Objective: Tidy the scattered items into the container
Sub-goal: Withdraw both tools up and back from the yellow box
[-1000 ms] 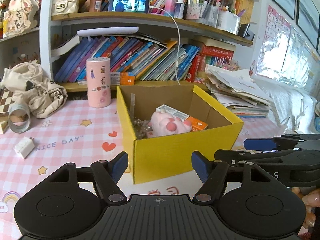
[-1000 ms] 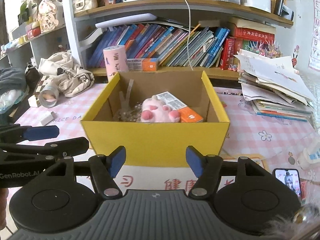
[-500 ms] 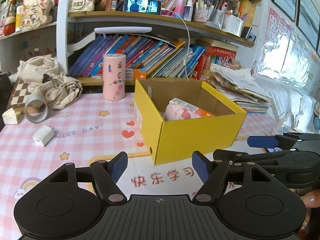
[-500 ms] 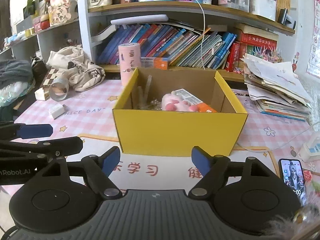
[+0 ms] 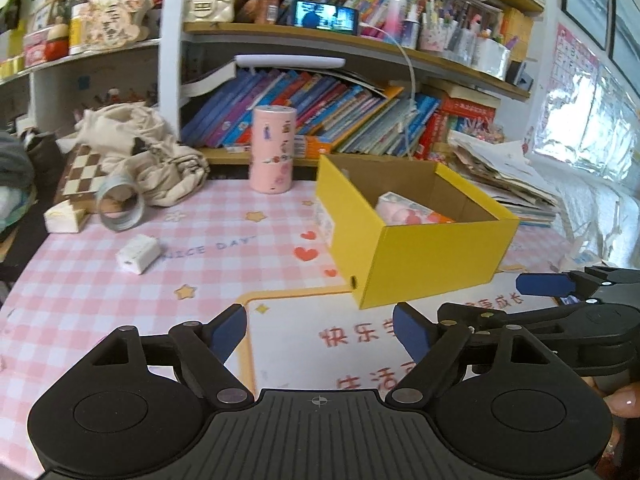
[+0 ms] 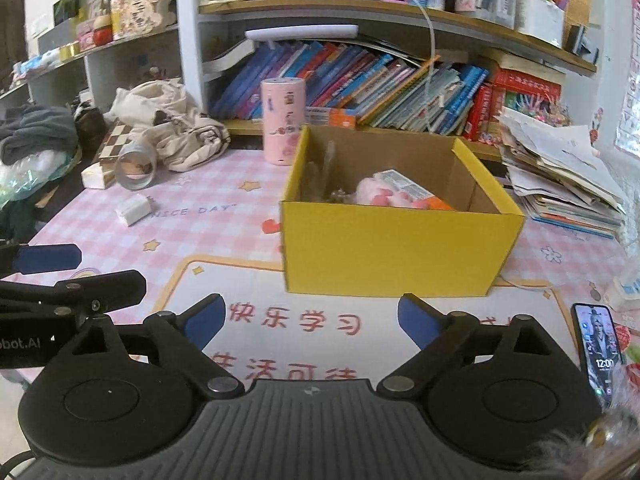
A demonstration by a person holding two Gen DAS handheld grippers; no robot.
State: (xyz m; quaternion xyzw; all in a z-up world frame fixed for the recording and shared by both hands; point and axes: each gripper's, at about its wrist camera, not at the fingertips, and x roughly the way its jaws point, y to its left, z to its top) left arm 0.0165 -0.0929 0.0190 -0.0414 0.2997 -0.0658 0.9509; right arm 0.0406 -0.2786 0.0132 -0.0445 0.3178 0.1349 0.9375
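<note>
A yellow cardboard box (image 5: 436, 258) (image 6: 396, 248) stands on the pink checked table mat, holding a pink plush toy (image 6: 380, 194) (image 5: 400, 213), an orange packet (image 6: 434, 202) and clear plastic bits. My left gripper (image 5: 320, 328) hovers in front of the box and left of it, jaws opening, nothing between them. My right gripper (image 6: 312, 320) hangs before the box's front wall, jaws also opening and empty. On the mat to the left lie a small white charger block (image 5: 138, 254) (image 6: 134, 209) and a tape roll (image 5: 120, 206) (image 6: 136, 166).
A pink cylinder (image 5: 272, 148) (image 6: 282, 122) stands behind the box by the bookshelf. A beige cloth bag (image 6: 172, 128) and a chequered board (image 5: 82, 176) sit at the far left. Stacked papers (image 6: 560, 176) lie right; a phone (image 6: 598, 346) rests at the near right.
Both grippers have drawn back from the box, which now looks smaller and farther. Their jaws have spread wider. The box contents have not moved.
</note>
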